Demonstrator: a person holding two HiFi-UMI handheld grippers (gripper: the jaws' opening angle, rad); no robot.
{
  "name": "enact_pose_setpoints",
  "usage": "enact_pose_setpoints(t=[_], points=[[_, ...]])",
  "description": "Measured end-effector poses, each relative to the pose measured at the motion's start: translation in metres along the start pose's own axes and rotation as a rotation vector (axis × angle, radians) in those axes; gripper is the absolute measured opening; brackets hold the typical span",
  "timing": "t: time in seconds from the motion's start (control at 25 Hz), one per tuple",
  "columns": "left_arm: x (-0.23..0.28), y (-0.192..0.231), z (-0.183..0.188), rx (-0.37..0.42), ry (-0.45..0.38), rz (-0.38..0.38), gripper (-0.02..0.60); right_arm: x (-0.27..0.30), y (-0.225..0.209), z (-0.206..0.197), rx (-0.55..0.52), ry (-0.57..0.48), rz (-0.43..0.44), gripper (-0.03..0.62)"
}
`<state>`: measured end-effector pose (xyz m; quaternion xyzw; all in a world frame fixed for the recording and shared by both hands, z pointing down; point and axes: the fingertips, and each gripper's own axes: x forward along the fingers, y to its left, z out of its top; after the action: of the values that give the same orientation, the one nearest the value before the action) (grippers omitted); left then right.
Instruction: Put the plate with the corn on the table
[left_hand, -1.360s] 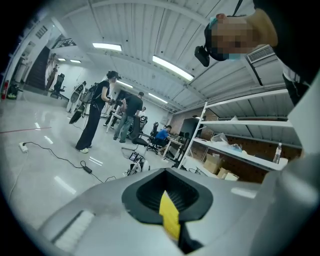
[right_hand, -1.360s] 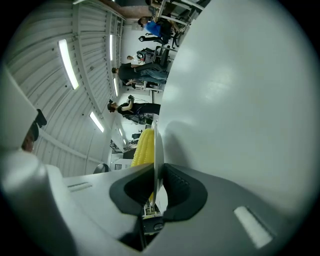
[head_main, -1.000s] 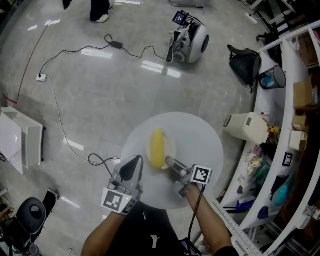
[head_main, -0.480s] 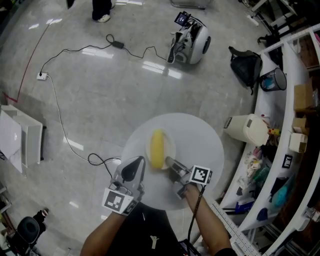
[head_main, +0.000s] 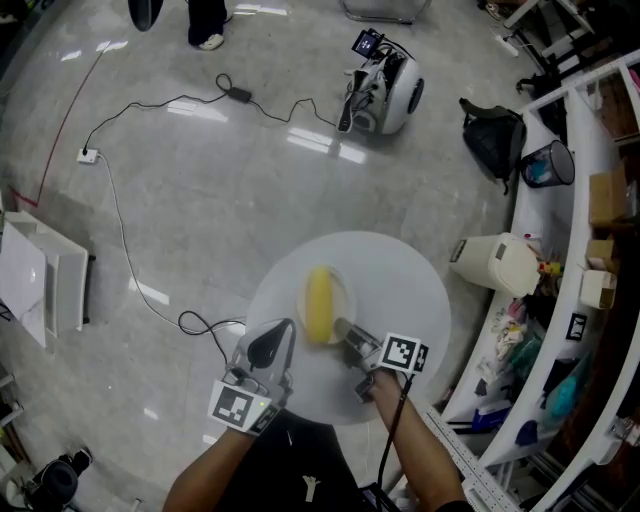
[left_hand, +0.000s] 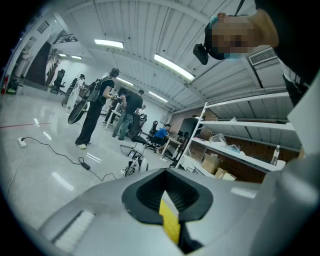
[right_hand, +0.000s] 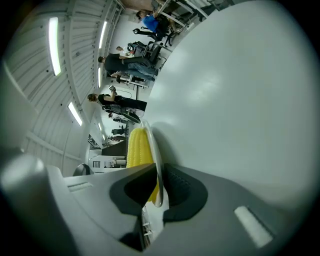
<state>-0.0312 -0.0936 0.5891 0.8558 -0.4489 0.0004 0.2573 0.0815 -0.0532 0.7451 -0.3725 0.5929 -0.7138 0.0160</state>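
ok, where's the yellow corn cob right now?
Head view, centre: the yellow corn cob lies on a small clear plate over the round white table, the plate's near rim pinched by the right gripper.

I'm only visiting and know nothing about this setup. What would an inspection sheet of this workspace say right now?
Surface: round white table, holding only the plate.
Job's things: clear plate carrying the corn, over the table; whether it touches the table cannot be told.
Clutter: nothing seen on the table.
Tools: right tool shut on the plate's rim; left tool shut, empty, apart from the plate.
Cables: black cable trailing across the floor.
Surroundings: white machine on the floor, white bin, crowded shelves at the right.
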Motion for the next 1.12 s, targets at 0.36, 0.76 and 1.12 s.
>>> enact_pose_setpoints(t=[0.36,0.76,1.12], points=[[0.000,-0.005,-0.002,-0.027,0.026,0.001,0.005,-0.001,-0.003,-0.003,-0.045,0.027,-0.075,0.051],[0.000,-0.002,-0.003,-0.004,0.035,-0.004,0.005,-0.002,0.001,-0.003,-0.156,0.052,-0.161,0.094],[0.001,-0.005,-0.009,-0.033,0.045,-0.003,0.005,-0.007,-0.003,0.003,-0.244,0.046,-0.268,0.094]])
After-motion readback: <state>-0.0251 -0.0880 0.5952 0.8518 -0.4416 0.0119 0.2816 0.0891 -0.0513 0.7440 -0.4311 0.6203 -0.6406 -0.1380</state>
